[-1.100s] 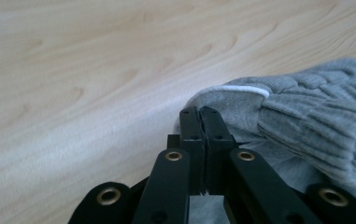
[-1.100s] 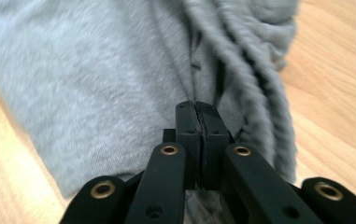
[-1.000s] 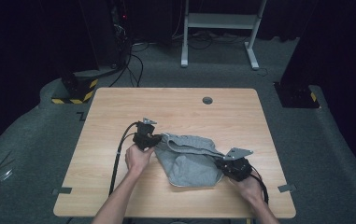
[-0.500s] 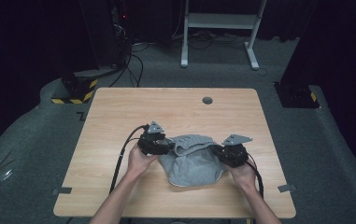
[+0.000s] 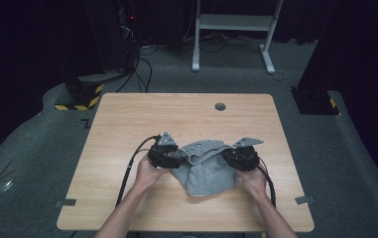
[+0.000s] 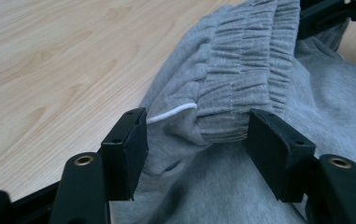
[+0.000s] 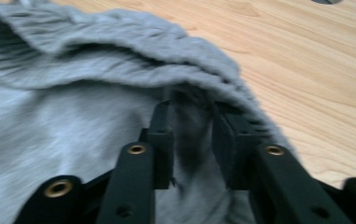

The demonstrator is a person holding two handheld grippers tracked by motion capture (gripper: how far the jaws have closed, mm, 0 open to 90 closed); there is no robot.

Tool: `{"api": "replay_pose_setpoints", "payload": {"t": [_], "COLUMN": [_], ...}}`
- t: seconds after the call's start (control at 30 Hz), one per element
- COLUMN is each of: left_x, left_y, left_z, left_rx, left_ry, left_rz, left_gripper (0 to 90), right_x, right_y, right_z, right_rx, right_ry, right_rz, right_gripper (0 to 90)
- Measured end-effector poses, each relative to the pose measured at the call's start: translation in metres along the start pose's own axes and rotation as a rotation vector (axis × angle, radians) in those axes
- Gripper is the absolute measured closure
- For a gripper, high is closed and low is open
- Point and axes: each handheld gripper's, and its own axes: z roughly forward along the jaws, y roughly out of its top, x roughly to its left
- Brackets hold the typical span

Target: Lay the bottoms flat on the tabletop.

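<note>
A grey sweat garment (image 5: 206,173) with a ribbed elastic waistband (image 6: 245,70) and a white drawstring (image 6: 173,112) lies bunched on the wooden table (image 5: 176,114). My left gripper (image 5: 176,154) is at its left edge. Its jaws have just been opening and the gripper (image 6: 196,140) stands open around the end of the waistband, with gaps on both sides. My right gripper (image 5: 228,154) is at the garment's right edge. Its jaws have just been opening too, and the gripper (image 7: 192,130) is open a little with a loose fold of grey fabric (image 7: 73,126) between the pads.
A round cable hole (image 5: 220,106) sits near the table's far edge. Bare wood lies to the left, right and beyond the garment. Cables trail from both grippers toward the near edge. On the floor beyond are a white desk frame (image 5: 231,25) and yellow-black striped blocks (image 5: 80,94).
My right gripper has moved away from the near edge, taking the garment's right side with it, so the cloth is more bunched. The left gripper shifted slightly toward the cloth.
</note>
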Motion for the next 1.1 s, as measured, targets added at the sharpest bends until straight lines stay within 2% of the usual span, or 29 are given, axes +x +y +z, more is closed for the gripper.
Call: {"api": "replay_pose_setpoints", "payload": {"t": [0.13, 0.23, 0.27, 0.3, 0.37, 0.43, 0.5, 0.6, 0.77, 0.8, 0.9, 1.0, 1.1], "left_x": [-0.003, -0.006, -0.005, -0.004, -0.001, -0.001, 0.0, 0.006, 0.016, 0.016, 0.006, -0.004, -0.008], "left_y": [0.0, 0.001, 0.002, 0.002, 0.002, 0.002, 0.001, 0.002, 0.006, 0.006, 0.005, 0.002, -0.001], "left_z": [0.009, 0.015, 0.015, 0.015, 0.015, 0.014, 0.011, 0.002, -0.014, -0.015, -0.015, -0.012, -0.01], "left_rx": [0.015, 0.05, 0.052, 0.051, 0.058, 0.073, 0.061, 0.01, -0.058, -0.065, -0.06, -0.054, -0.059], "left_ry": [-0.009, 0.0, -0.016, -0.041, -0.05, -0.035, -0.029, -0.015, 0.019, 0.018, 0.006, -0.019, -0.063], "left_rz": [-0.004, 0.008, -0.004, -0.021, -0.039, -0.041, -0.067, -0.12, -0.18, -0.167, -0.082, -0.038, -0.039], "left_gripper": [42.1, 55.4, 60.7, 67.6, 80.3, 89.7, 89.9, 90.0, 90.0, 90.0, 88.7, 66.8, 46.2], "right_x": [0.014, 0.025, 0.029, 0.032, 0.038, 0.044, 0.05, 0.053, 0.055, 0.055, 0.054, 0.049, 0.049], "right_y": [-0.004, -0.007, -0.007, -0.007, -0.007, -0.007, -0.007, -0.009, -0.017, -0.018, -0.02, -0.017, -0.015], "right_z": [-0.001, 0.006, 0.01, 0.014, 0.022, 0.03, 0.034, 0.03, 0.014, 0.011, 0.003, 0.004, 0.008], "right_rx": [-0.014, -0.006, 0.009, 0.022, 0.049, 0.094, 0.117, 0.131, 0.133, 0.131, 0.117, 0.102, 0.103], "right_ry": [0.044, 0.055, 0.052, 0.056, 0.072, 0.077, 0.076, 0.09, 0.132, 0.139, 0.137, 0.135, 0.133], "right_rz": [-0.004, -0.01, -0.016, -0.022, -0.029, -0.059, -0.107, -0.152, -0.22, -0.23, -0.228, -0.2, -0.187], "right_gripper": [51.9, 43.3, 41.7, 41.2, 42.9, 53.2, 68.2, 85.2, 88.5, 88.5, 88.3, 88.1, 88.0]}}
